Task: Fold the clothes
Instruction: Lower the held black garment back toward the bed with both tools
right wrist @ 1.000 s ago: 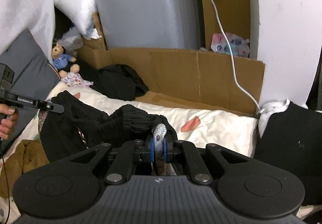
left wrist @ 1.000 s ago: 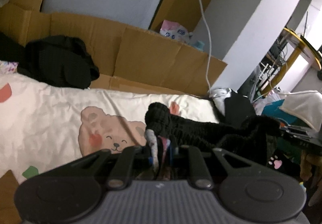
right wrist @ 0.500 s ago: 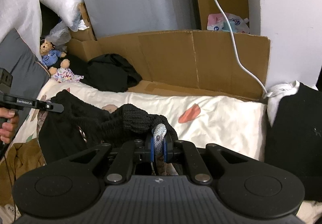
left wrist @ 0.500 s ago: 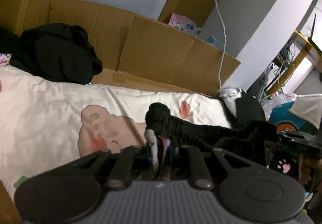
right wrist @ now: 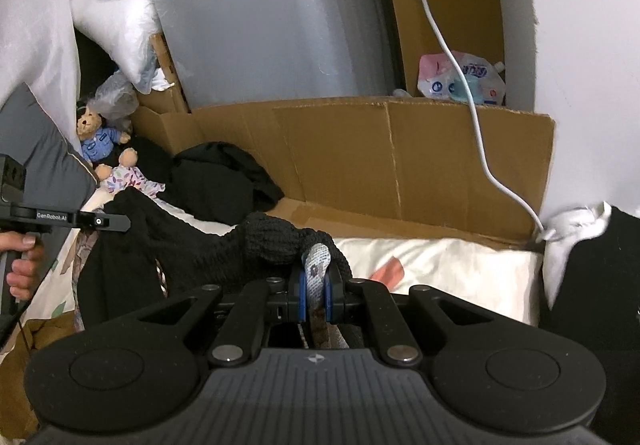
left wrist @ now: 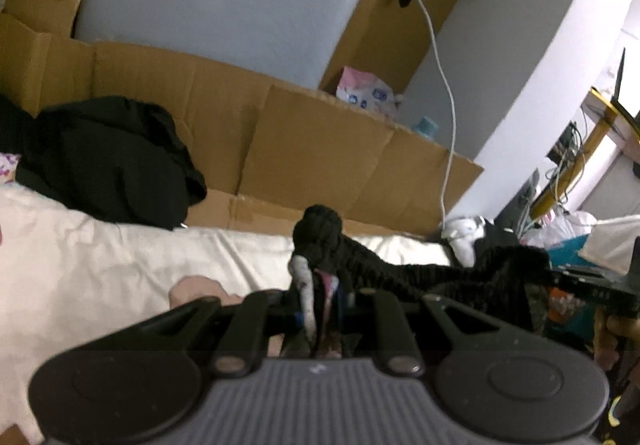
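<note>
Spanning the gap between your two grippers, the black knit garment (right wrist: 208,249) hangs stretched above the white bedsheet (right wrist: 448,265). Your left gripper (left wrist: 320,299) is clenched on one bunched edge of it. Your right gripper (right wrist: 315,295) is clenched on the other edge, a patterned lining showing between its pads. Behind, a cardboard panel (right wrist: 400,165) and a black clothes pile (left wrist: 100,161).

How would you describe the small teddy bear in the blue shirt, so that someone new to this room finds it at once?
Start from the brown cardboard wall behind the bed and follow it to its left end in the right wrist view. There, beside the grey cushion, sits the teddy bear. Its blue shirt sets it apart from the black clothes heap to its right and the floral doll below it.
</note>
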Motion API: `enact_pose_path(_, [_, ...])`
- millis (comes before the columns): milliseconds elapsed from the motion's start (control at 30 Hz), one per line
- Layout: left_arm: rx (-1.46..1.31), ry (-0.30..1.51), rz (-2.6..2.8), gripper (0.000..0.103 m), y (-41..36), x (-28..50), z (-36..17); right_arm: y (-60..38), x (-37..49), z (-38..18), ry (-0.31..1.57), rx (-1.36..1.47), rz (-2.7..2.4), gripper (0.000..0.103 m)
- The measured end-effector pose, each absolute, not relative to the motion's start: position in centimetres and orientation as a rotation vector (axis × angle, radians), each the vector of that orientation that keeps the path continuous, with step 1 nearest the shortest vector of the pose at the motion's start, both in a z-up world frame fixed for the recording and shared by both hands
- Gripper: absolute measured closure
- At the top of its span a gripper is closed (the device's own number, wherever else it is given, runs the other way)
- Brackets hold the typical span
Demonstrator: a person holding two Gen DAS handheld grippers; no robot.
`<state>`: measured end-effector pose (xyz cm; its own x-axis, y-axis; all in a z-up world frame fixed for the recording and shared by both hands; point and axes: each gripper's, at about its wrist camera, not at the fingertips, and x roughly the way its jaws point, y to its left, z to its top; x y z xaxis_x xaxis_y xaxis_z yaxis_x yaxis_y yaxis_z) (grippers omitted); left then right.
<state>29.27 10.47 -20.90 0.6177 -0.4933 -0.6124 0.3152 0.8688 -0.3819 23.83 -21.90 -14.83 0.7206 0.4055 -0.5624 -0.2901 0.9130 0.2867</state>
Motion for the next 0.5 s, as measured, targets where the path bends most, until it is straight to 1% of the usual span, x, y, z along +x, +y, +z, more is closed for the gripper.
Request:
enact_pose_path(400, [-0.275, 0.753, -0.404, 0.088, 13.4, 31.7, -21.6, -18.7, 27.5, -15.3, 0.648, 0.166, 0.418, 0.094])
enact_pose_path(500, [-0.305, 0.746, -0.375, 0.088, 14.3, 32.6, -22.6, -17.9, 28.7, -15.6, 0.649, 0.165, 0.417, 0.094])
